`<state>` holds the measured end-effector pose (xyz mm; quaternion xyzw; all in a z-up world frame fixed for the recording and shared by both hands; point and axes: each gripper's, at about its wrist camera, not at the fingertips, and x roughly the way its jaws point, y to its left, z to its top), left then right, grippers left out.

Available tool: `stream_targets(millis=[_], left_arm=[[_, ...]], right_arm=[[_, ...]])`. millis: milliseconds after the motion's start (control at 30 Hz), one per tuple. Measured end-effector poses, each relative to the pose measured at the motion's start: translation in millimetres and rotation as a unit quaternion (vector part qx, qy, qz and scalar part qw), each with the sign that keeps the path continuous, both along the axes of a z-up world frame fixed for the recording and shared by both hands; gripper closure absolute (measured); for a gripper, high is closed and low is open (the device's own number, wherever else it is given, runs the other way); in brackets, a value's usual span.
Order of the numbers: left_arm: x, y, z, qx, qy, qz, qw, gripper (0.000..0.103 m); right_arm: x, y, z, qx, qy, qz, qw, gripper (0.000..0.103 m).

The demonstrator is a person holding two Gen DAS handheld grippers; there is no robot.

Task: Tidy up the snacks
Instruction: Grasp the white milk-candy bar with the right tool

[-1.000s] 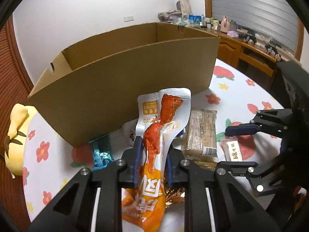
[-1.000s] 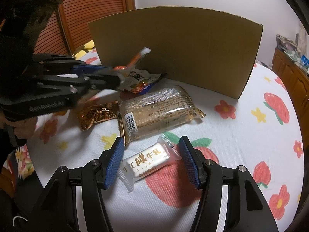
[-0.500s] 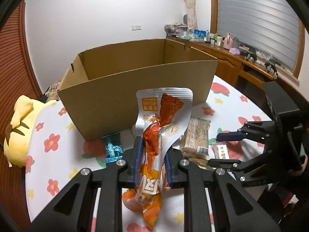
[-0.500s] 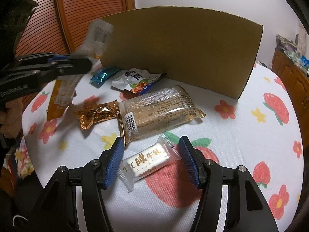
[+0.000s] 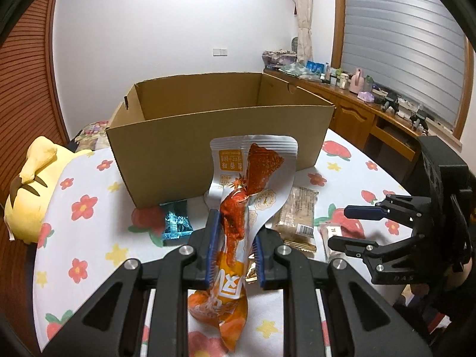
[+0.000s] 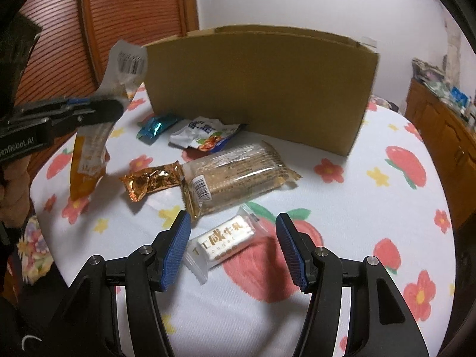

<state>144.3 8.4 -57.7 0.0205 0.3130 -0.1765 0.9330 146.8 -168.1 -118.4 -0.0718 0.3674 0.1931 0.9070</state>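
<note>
left tongs (image 5: 233,244) are clamped tight on the orange and silver snack pouch (image 5: 247,196), gripping it about halfway down so its silver top stands up above the pads and its orange end dangles below, clear of the bench (image 5: 89,238). the open cardboard box (image 5: 220,136) sits just beyond the pouch. right tongs (image 6: 233,253) hang with their pads well apart, one on each side of the small white nougat packet (image 6: 223,241), which lies flat on the flowered cloth between them; neither pad touches it. just beyond that packet lies a long clear-wrapped biscuit pack (image 6: 238,175), with a gold foil wrapper (image 6: 151,181) touching its left end. nearer the box lie a teal foil candy (image 6: 156,126) and a white and blue pouch (image 6: 208,134).
</note>
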Motion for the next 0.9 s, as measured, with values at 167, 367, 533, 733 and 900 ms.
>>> stream_targets(millis=[167,367,533,733,900], left_arm=[[-3.7,2.6,1.7,-0.011,-0.003,0.007,0.9999,0.085],[-11.0,8.1,5.2,-0.019,-0.012,0.017,0.9996,0.085],[-14.0,11.9,6.8,-0.027,-0.013,0.025,0.9992,0.085],[-18.3,13.1,16.6,-0.032,-0.026,0.027,0.9988,0.085],[-17.3,12.1,29.1,-0.032,-0.038,0.026,0.9984,0.085]], right_arm=[[3.8,6.1,-5.3,-0.014,0.006,-0.023,1.000,0.051],[0.0,3.8,-10.6,-0.020,0.026,-0.030,0.999,0.061],[0.8,0.4,-10.5,-0.024,0.027,-0.032,0.999,0.083],[-4.6,-0.5,-4.7,-0.019,0.016,-0.032,0.999,0.084],[-10.0,-1.7,12.0,-0.010,-0.003,-0.029,1.000,0.084]])
